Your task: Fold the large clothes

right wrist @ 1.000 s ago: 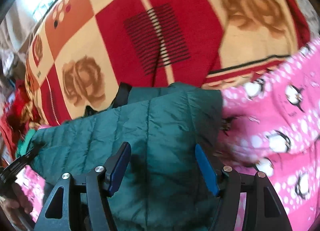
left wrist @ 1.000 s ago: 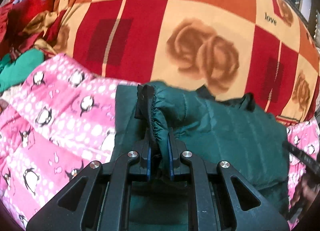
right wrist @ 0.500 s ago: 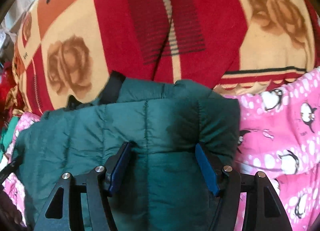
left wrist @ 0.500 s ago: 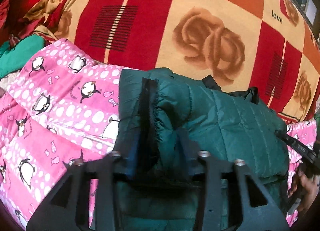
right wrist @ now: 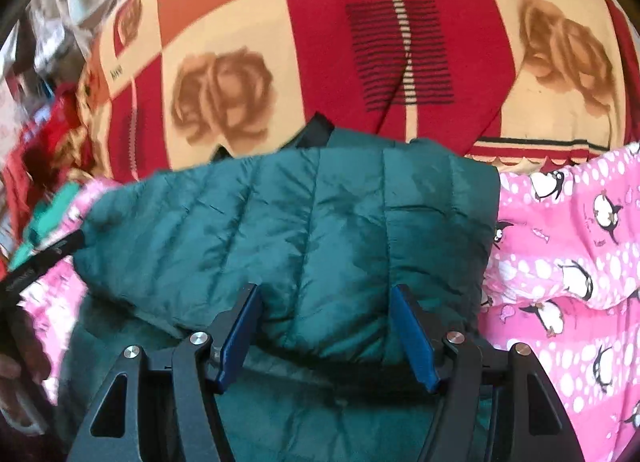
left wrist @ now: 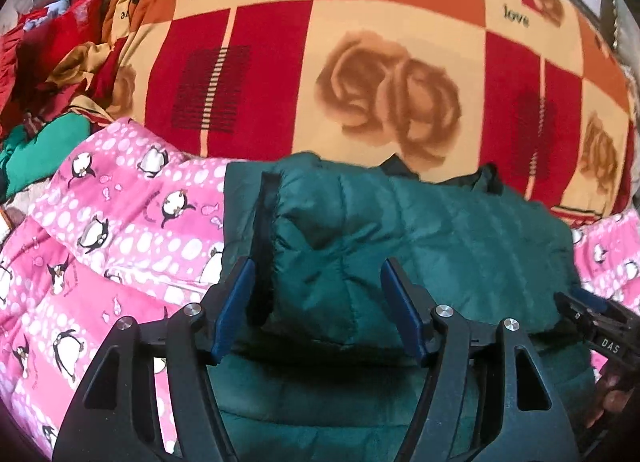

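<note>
A big checked blanket [left wrist: 392, 74] with roses covers the bed, and a pink penguin blanket [left wrist: 120, 246] lies on it. The folded green jacket [right wrist: 304, 230] rests on the pink one. The left tool [left wrist: 316, 302] and right tool [right wrist: 326, 326] are both wide, holding nothing.

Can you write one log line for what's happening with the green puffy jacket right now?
step: fold jacket | left gripper: open, released | right gripper: open | green jacket: folded, on pink penguin blanket
</note>
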The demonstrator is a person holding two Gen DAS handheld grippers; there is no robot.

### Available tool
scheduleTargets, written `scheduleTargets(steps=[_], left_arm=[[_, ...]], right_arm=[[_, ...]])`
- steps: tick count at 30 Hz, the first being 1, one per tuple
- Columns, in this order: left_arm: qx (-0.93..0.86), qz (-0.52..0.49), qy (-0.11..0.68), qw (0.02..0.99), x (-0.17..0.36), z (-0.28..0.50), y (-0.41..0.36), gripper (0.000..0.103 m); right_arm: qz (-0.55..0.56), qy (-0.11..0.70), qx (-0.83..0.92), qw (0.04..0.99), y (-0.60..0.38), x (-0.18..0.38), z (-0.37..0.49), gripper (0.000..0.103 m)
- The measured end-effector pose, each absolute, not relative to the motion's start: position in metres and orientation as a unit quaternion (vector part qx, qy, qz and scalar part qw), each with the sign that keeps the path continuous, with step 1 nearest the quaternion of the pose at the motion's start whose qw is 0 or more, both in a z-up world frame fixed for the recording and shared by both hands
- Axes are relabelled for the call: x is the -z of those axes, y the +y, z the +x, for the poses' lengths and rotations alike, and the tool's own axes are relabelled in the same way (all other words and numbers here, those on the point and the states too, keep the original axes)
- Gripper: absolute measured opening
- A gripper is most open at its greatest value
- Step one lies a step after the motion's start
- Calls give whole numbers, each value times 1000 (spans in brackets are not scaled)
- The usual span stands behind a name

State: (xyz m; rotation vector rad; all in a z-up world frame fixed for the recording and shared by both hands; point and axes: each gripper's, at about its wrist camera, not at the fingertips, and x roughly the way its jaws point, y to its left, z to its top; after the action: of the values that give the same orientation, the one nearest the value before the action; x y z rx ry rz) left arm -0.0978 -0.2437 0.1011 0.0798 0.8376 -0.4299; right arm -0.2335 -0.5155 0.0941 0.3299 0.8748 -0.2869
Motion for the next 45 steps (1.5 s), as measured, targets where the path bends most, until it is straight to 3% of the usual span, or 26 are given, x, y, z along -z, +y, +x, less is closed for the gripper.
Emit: scheduleTargets(steps=[10, 21, 36, 45], left_arm=[[194, 44, 427, 882, -70, -86, -253, 67], [191, 47, 427, 882, -67, -85, -255, 67], [192, 54, 420, 885, -61, -85, -258, 75], [215, -1, 444, 870, -80, -84, -236, 77]], right_arm=[[149, 435, 151, 875, -525, -63, -195, 65], [151, 399, 145, 893, -515, -110, -236, 65], [135, 442, 177, 869, -527, -63, -212, 65], [135, 419, 191, 877, -519, -87, -227, 65]])
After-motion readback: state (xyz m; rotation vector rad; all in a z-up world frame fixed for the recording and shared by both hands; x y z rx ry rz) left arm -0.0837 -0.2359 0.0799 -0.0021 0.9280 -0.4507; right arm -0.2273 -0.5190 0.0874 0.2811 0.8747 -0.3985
